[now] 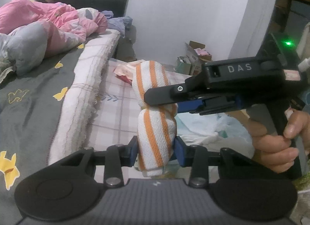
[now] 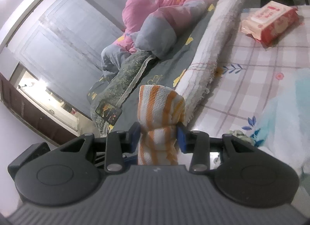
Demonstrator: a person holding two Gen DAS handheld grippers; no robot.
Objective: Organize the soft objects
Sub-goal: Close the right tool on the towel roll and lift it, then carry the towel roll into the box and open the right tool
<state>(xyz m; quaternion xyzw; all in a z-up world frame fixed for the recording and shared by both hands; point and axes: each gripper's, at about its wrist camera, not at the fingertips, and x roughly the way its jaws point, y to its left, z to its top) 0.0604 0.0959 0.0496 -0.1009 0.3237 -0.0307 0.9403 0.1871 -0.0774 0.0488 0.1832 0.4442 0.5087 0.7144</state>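
held at centre frame in both views: a rolled orange-striped towel [image 1: 155, 120], upright, above the pink checked sheet [image 1: 118, 116]. pinched low on the roll by the left gripper [image 1: 156, 150], blue pads [image 1: 179, 152] pressed into the cloth from either side. pinched again higher up by the right gripper [image 1: 160, 102], reaching in from the right of the left wrist view, squeezing the roll into a waist. only its upper finger plainly seen there; lower finger mostly hidden behind the towel and the blue pad. same grip from the right wrist view: right gripper [image 2: 159, 135] closed on the narrowed middle, towel top [image 2: 161, 105] bulging above, bottom end cut off by the gripper body. bare hand [image 1: 279, 143] on the handle at right edge, partly cut off. tissue pack [image 2: 269, 22] lying on the checked sheet, upper right of the right wrist view; half hidden behind the towel in the other. pink quilt [image 1: 44, 19] heaped upper left on the grey sheet [image 1: 34, 93]. phone [image 2: 108, 113] resting on a green patterned pillow [image 2: 124, 77]. cardboard box [image 1: 195, 54] by the wall, contents unclear.
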